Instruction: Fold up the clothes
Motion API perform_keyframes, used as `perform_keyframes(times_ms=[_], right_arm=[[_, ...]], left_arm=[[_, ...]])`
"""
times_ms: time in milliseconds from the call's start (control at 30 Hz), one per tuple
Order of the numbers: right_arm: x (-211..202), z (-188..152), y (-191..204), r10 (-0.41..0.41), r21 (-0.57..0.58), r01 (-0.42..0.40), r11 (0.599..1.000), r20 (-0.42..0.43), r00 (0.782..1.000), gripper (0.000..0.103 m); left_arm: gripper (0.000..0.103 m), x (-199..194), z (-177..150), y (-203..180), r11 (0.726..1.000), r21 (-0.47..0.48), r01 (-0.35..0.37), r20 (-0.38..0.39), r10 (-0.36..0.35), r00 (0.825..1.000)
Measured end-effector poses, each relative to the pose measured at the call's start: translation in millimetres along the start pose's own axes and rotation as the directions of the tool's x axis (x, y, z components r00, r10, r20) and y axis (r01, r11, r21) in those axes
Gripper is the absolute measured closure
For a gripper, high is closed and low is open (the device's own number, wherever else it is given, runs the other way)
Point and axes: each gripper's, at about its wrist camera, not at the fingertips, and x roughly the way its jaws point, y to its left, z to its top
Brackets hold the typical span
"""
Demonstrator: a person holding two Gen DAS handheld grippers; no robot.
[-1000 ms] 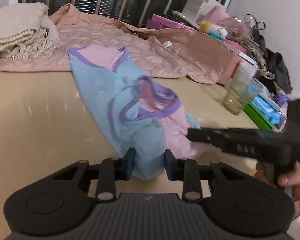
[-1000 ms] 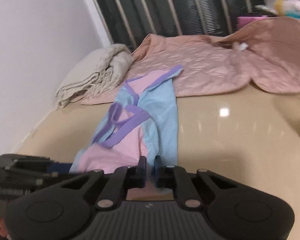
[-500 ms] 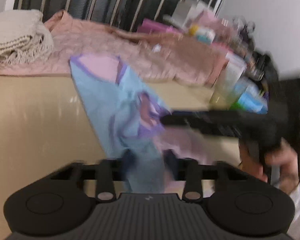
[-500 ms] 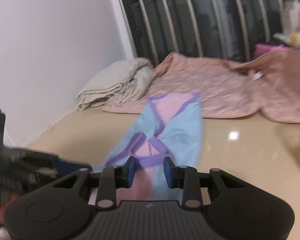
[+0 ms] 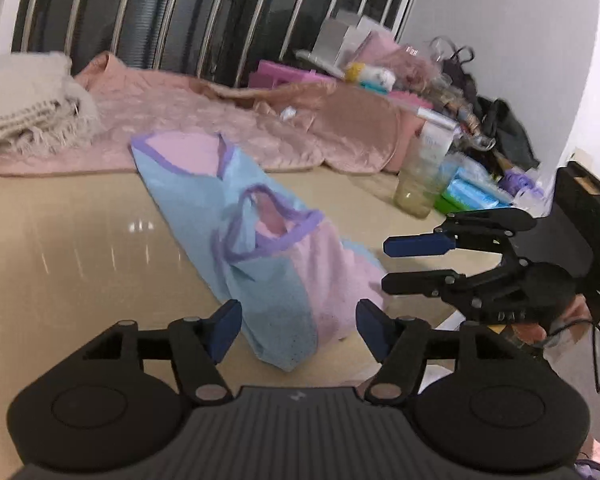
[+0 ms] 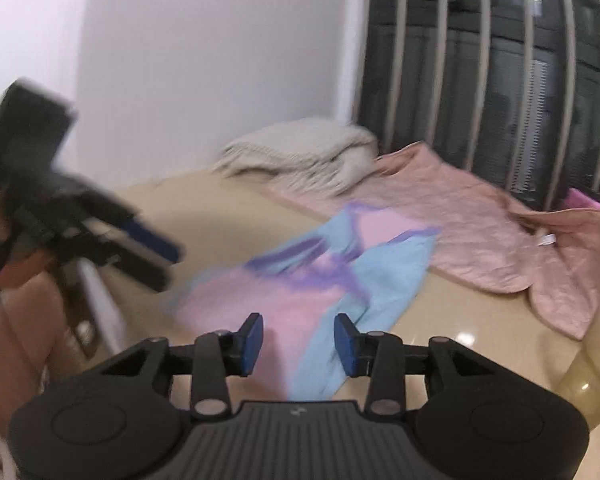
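A light blue and pink garment [image 5: 260, 248] with purple trim lies in a long, loosely folded strip on the beige table [image 5: 80, 248]. My left gripper [image 5: 299, 326] is open, its blue pads on either side of the garment's near end and holding nothing. To the right, my right gripper [image 5: 416, 264] hovers open beside the pink edge, held by a hand. In the right wrist view, the right gripper [image 6: 299, 340] stands open just above the garment [image 6: 320, 280]. The left gripper [image 6: 160, 260] shows blurred at the left there.
A pink quilted cover [image 5: 220, 120] and a cream knitted blanket [image 5: 24, 100] lie along the back. A plastic cup [image 5: 420, 184] and a heap of packets and bags [image 5: 480, 184] crowd the right side. White wall [image 6: 180, 80] bounds the left.
Both grippers were shut on the garment's near end a second ago. Both have opened, let it go and drawn back, and the cloth now rests on the table.
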Motion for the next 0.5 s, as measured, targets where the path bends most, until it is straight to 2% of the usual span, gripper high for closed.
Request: perform_keyframes(times_ms=[33,67,100,133,200,267,300,333,367,467,500], right_arm=[[4,-2,-1,-0.012,0.023,0.012,1.0,-0.008,1.0,0.07],[10,-4,-5,-0.023,0.067,0.025,0.997,-0.024,0.999,0.083],[16,-5,-9,-0.024,0.121,0.031,0.992,-0.057,0.998,0.099],[18,-6,-11,-0.023,0.146,0.033,0.989,-0.07,0.997,0.099],[16,-5,-12,-0.024,0.163,0.036,0.986,-0.071,0.997,0.097],[20,-4,-11,-0.007,0.155,0.018,0.988,-0.066,0.998,0.09],[23,-4,-10,0.003,0.148,0.006,0.989,-0.063,0.998,0.072],[26,-3,-9,0.013,0.141,-0.005,0.99,-0.06,0.998,0.061],[28,-2,-8,0.024,0.134,-0.016,0.991,-0.057,0.998,0.055],[36,-1,-5,0.055,0.112,-0.049,0.992,-0.049,0.997,0.059],[39,0,-4,0.065,0.105,-0.06,0.993,-0.047,0.997,0.069]], left_arm=[[0.066,7,0,-1,1.0,-0.005,-0.012,-0.017,0.012,1.0],[0.074,15,0,-2,1.0,-0.009,-0.023,-0.034,0.023,0.999],[0.077,19,0,-2,0.999,-0.008,-0.049,-0.044,0.049,0.998],[0.077,15,-1,-1,0.999,-0.004,-0.051,-0.035,0.05,0.998],[0.072,7,-4,0,0.999,0.004,-0.052,-0.016,0.052,0.999],[0.05,-13,-8,-1,0.998,0.056,-0.03,0.036,0.028,0.999],[0.035,-20,-9,-4,0.996,0.088,-0.029,0.052,0.024,0.998],[0.033,-24,-9,-7,0.992,0.117,-0.037,0.062,0.03,0.998],[0.034,-23,-8,-10,0.99,0.134,-0.044,0.056,0.037,0.998],[0.034,-9,-8,-17,0.982,0.185,-0.027,0.022,0.024,0.999],[0.034,-4,-10,-22,0.972,0.231,-0.037,0.015,0.035,0.999]])
